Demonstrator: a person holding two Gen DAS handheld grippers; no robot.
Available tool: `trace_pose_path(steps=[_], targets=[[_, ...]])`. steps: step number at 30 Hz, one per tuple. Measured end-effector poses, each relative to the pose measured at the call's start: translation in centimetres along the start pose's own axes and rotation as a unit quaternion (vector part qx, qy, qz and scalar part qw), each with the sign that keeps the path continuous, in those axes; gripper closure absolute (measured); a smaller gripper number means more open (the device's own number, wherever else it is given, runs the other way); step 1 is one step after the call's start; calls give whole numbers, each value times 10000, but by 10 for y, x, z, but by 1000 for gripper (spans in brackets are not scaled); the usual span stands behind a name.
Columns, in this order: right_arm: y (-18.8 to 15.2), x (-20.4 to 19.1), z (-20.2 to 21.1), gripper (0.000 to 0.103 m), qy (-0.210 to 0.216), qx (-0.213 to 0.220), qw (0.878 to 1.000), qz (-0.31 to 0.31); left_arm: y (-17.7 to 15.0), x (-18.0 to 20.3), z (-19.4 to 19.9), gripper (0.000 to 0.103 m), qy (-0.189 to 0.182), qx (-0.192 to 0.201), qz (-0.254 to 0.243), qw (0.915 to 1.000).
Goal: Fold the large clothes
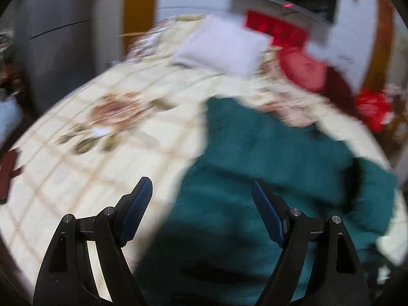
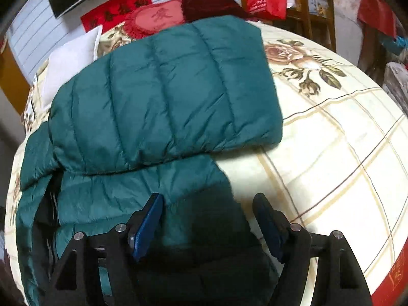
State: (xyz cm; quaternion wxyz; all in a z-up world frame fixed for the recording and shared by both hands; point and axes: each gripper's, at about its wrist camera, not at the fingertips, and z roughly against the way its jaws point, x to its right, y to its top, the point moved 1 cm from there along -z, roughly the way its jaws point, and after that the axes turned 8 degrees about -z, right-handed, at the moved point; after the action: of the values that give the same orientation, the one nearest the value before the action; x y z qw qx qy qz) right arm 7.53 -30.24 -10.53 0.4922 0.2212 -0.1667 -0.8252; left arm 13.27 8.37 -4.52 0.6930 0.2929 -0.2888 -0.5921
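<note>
A teal quilted puffer jacket (image 2: 163, 94) lies on a cream floral bedspread (image 2: 331, 137), one part folded over the rest. In the blurred left wrist view the jacket (image 1: 267, 158) fills the lower right. My left gripper (image 1: 201, 191) is open and empty, above the jacket's left edge. My right gripper (image 2: 207, 209) is open and empty, above the jacket's near right edge, its dark shadow on the fabric below.
A white pillow (image 2: 71, 58) and a round red cushion (image 2: 155, 20) lie at the head of the bed. A dark red blanket (image 2: 211, 5), a red bag (image 2: 267, 0) and a wooden chair (image 2: 316, 5) are beyond. Bare bedspread (image 1: 89, 132) lies left.
</note>
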Motion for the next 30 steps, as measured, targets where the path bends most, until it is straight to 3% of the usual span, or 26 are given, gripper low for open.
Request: trace_pose_path(steps=[2,4,6,9,16,18,20,22,30], targets=[[-1,-3,-2,24,-93,38,9999,69,9,41,-3,23,-856,-106,-322,9958],[-2,-5,-3,20,-164,76,9998,105,13,91,-9,23,-1682,-311,-690,9828],[-2,-8,-5,18,-221,91,9996,163,15,129,-17,23,-2135,-387,-1043,9706],[-5,-12,-2,17,-179,104,9997,162,12,173,-38,23,-2093,-458,-1398,9667],[-5,-14,-5,14,-165,73,9996,201,0,216,-62,23,-2202,-550,-1691,9591],[-3,-14,-8,13,-174,58,9996,202,1,223,-70,33,-2287,-583,-1689,9570],[-1,-14,-9,13,-185,50,9996,201,-1,230,-79,76,-2240,-722,-1841,9543],[1,-16,-10,13,-188,48,9996,205,-3,233,-81,94,-2234,-787,-1875,9533],[4,-14,-12,12,-185,56,9996,211,20,199,-24,97,-2551,-39,-1681,9522]])
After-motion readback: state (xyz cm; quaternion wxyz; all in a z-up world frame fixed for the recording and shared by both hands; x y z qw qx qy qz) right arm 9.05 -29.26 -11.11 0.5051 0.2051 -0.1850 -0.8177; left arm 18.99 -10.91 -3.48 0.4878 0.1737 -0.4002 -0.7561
